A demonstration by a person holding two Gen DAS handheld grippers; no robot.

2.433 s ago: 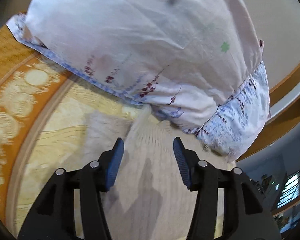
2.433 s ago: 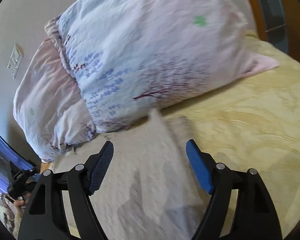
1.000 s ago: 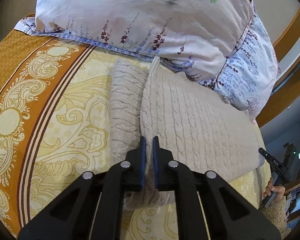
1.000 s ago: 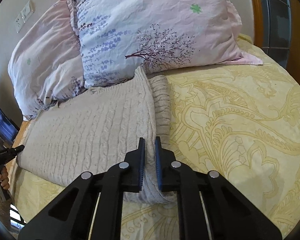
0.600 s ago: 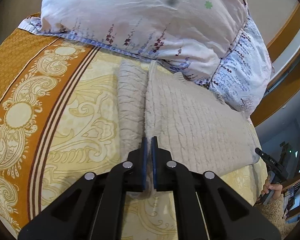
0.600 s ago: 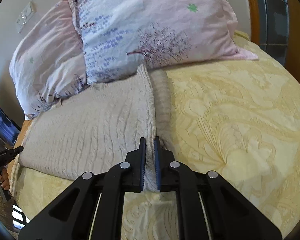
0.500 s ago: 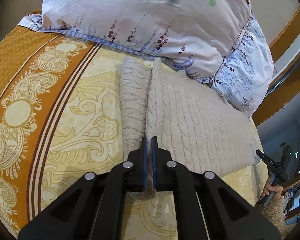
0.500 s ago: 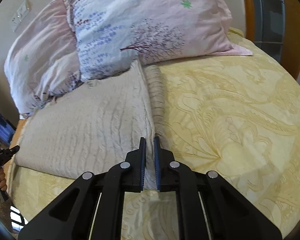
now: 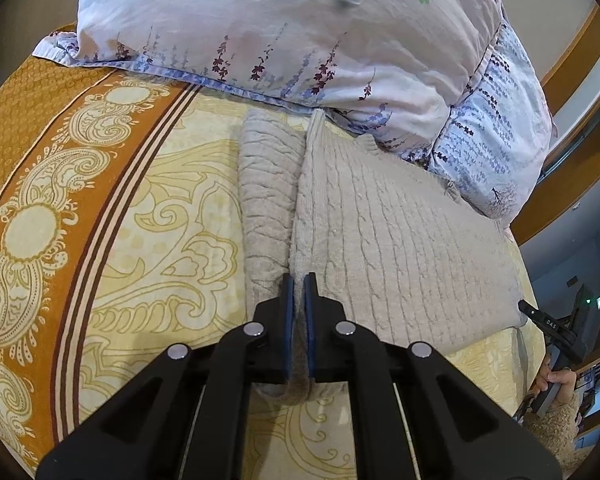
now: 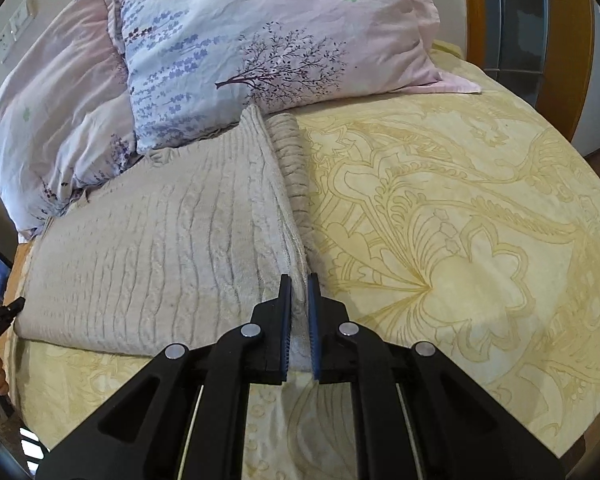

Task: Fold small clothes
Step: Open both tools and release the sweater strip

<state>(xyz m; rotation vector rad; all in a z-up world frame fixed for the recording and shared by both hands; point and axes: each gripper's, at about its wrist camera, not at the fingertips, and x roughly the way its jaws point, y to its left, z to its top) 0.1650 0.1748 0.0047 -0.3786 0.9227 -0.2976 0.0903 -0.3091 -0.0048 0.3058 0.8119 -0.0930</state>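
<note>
Yellow bedspread (image 10: pixel 480 240) | floral pillows (image 10: pixel 260 40) abut beige sweater (image 9: pixel 400 240) | left tongs (image 9: pixel 296 280), right tongs (image 10: pixel 296 280) both clenched on sweater edges

I see the beige cable-knit sweater (image 9: pixel 400 240) lying flat on the bed — top at the pillows, both sleeves folded under.

Home bedroom: a bed (image 10: pixel 480 240) with a yellow patterned bedspread, floral pillows (image 10: pixel 260 36) and a wooden headboard (image 10: pixel 472 12).
</note>
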